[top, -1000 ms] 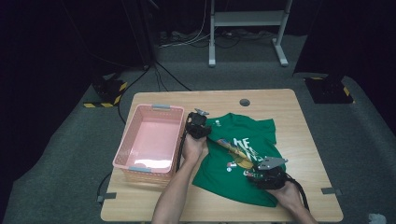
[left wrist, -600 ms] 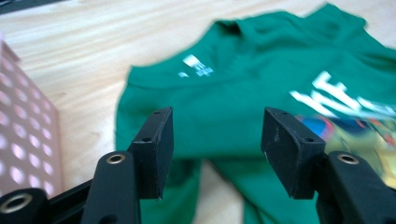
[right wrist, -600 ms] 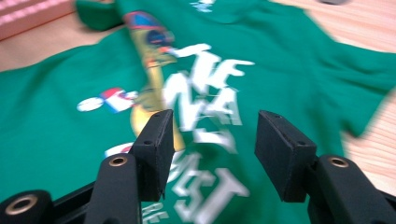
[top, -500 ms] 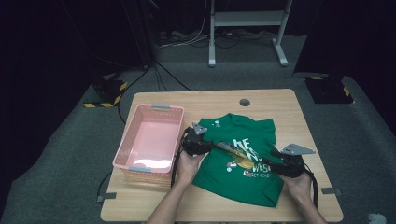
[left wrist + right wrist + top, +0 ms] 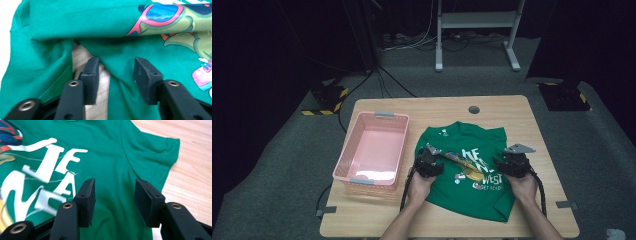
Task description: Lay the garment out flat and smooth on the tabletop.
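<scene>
A green printed T-shirt [image 5: 467, 170] lies spread on the wooden table [image 5: 542, 125], its front print and white lettering up. My left gripper [image 5: 430, 161] sits at the shirt's left edge. In the left gripper view it [image 5: 115, 68] stands open, a loose fold of green cloth [image 5: 120, 75] lying between the jaws and bare wood beside the left jaw. My right gripper [image 5: 508, 164] hovers over the shirt's right side near the sleeve [image 5: 152, 147], open [image 5: 114, 191], with nothing pinched, just above the fabric next to the white letters [image 5: 47, 177].
A pink plastic basket [image 5: 373, 150] stands on the table's left half, close to my left hand. A round cable port [image 5: 473, 109] is near the far edge. Bare wood lies right of the shirt [image 5: 192, 165]. Cables [image 5: 542, 192] trail from both grippers toward the near edge.
My left gripper came toward the near side along the shirt's left edge. My right gripper moved from the shirt's lower hem up and right to its right side. The shirt looks flatter.
</scene>
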Tool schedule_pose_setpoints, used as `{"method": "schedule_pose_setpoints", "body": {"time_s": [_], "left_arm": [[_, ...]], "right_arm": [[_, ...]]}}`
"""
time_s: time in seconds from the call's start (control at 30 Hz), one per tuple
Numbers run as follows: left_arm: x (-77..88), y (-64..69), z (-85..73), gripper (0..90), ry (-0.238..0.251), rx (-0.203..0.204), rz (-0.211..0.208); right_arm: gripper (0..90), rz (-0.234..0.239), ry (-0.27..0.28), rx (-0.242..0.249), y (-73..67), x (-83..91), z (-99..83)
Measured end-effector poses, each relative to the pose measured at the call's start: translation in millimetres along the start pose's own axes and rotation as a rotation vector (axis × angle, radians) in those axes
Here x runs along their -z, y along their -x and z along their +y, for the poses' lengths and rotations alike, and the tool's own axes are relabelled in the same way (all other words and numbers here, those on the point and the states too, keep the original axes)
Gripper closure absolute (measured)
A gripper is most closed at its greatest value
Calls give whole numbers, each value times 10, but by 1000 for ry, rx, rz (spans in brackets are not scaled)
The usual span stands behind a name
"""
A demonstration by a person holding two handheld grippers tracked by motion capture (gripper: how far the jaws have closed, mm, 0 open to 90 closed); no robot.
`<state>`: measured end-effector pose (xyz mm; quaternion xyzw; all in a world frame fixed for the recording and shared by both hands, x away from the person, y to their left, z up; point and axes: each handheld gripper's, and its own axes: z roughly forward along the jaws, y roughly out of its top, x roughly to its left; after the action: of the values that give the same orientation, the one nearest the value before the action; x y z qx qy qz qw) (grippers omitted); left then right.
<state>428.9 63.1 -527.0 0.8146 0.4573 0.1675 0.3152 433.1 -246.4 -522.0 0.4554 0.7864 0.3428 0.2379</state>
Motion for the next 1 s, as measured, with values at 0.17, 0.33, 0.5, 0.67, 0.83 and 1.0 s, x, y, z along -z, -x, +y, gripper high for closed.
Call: {"method": "schedule_pose_setpoints", "body": {"time_s": [0.17,0.33,0.5,0.67,0.83,1.0], "left_arm": [[-7,31,18,722,-3,-27,-25],[4,52,26,831,-18,-52,-33],[62,0,-28,862,-25,-35,-51],[207,-18,-191,865,-14,-13,-53],[375,-53,-371,860,-9,21,-69],[478,-31,-462,753,-2,45,-75]], "right_arm": [[516,0,-31,12,-15,-151,85],[638,39,-60,2,4,-269,101],[796,21,-60,14,53,-278,109],[865,-38,-76,20,130,-298,135],[858,-66,-91,-13,238,-337,178],[767,-47,-63,-34,211,-280,218]]}}
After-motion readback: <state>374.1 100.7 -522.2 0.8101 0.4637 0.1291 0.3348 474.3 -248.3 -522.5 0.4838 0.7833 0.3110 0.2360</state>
